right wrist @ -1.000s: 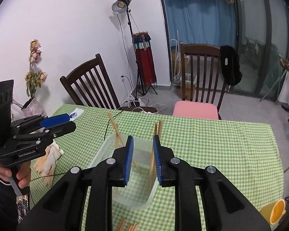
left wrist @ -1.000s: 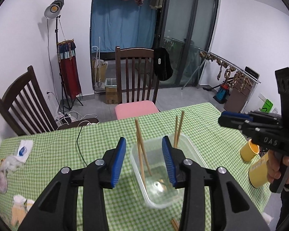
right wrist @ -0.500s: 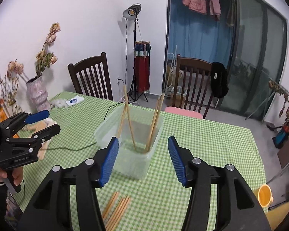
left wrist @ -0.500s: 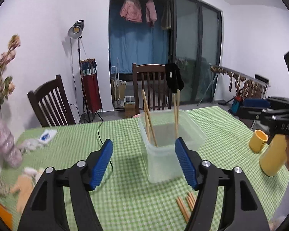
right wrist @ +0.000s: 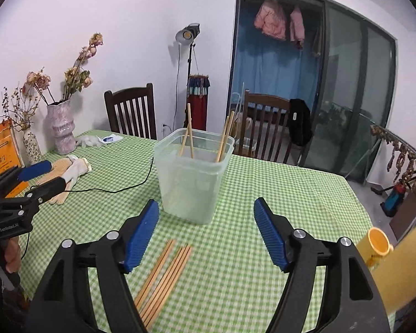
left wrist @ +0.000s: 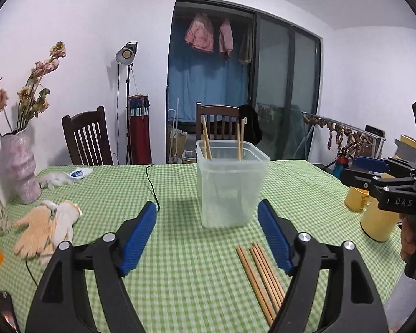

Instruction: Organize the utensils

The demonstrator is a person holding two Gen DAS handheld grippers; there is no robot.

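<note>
A clear plastic tub (left wrist: 231,183) (right wrist: 192,176) stands on the green checked tablecloth with several wooden chopsticks (left wrist: 206,140) (right wrist: 224,136) leaning upright inside it. Several more chopsticks (left wrist: 260,273) (right wrist: 163,273) lie flat on the cloth in front of the tub. My left gripper (left wrist: 208,236) is open and empty, low over the cloth just before the tub; it also shows in the right wrist view (right wrist: 34,176). My right gripper (right wrist: 205,233) is open and empty, above the loose chopsticks; it also shows in the left wrist view (left wrist: 374,172).
Work gloves (left wrist: 45,229) (right wrist: 69,170) and a black cable (right wrist: 111,190) lie left of the tub. A pink vase of dried flowers (left wrist: 19,172) (right wrist: 62,127) stands at the left edge. Yellow cups (left wrist: 377,220) (right wrist: 377,242) stand at the right. Wooden chairs (left wrist: 87,137) stand behind the table.
Both grippers have pulled back from above the tub, dropped low towards the table's near side and opened wide. The loose chopsticks on the cloth have come into view.
</note>
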